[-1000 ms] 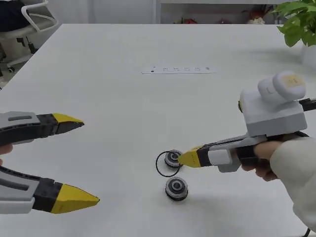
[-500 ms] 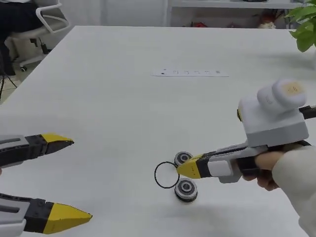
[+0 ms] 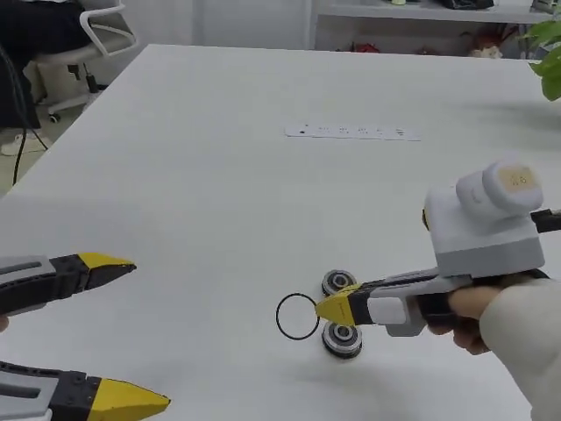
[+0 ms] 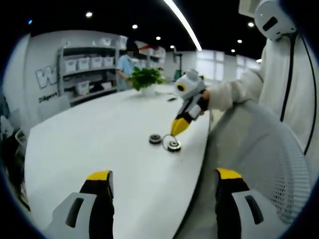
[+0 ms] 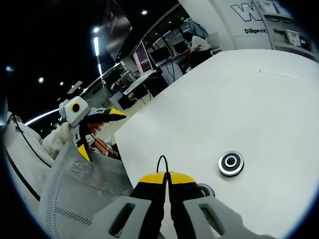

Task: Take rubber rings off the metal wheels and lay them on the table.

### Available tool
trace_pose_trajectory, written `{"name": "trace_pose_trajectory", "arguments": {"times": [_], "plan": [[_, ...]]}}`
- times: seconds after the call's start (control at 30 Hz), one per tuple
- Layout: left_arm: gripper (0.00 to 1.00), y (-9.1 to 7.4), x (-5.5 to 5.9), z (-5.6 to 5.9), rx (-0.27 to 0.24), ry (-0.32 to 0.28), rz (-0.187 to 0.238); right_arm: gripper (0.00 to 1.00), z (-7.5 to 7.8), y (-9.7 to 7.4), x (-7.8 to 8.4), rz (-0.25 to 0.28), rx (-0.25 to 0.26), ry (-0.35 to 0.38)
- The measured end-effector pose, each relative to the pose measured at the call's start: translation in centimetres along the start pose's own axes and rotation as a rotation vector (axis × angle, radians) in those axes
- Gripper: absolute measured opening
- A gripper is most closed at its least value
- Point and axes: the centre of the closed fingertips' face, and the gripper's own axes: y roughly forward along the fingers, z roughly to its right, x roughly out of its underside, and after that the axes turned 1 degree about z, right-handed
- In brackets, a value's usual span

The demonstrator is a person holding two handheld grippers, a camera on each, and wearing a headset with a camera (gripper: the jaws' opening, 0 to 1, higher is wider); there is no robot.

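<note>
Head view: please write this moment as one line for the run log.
right gripper: shut on rubber ring, ring off the wheels | left gripper: open, away from the wheels | far wheel, near wheel: on table

The left claw (image 3: 149, 335) and right claw (image 3: 320, 309) have grey bodies, black necks and pointed yellow tips. A loose white sleeve (image 3: 529, 338) covers the right arm. A thin black cable (image 4: 290, 64) runs down the person's white clothing.
</note>
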Motion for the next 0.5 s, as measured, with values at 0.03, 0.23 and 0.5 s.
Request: {"name": "trace_pose_trajectory", "arguments": {"times": [0.03,0.23,0.5], "plan": [[0.85,-0.1,0.0,0.0,-0.001,0.000,0.001,0.00,0.2,0.2,0.2,0.002,0.006,0.021],[0.85,-0.5,0.1,-0.1,-0.008,-0.007,0.011,0.00,1.0,0.8,0.4,0.020,0.018,0.095],[0.85,-0.8,0.2,-0.3,-0.013,-0.010,0.016,0.00,1.3,1.5,1.1,0.015,0.029,0.110]]}}
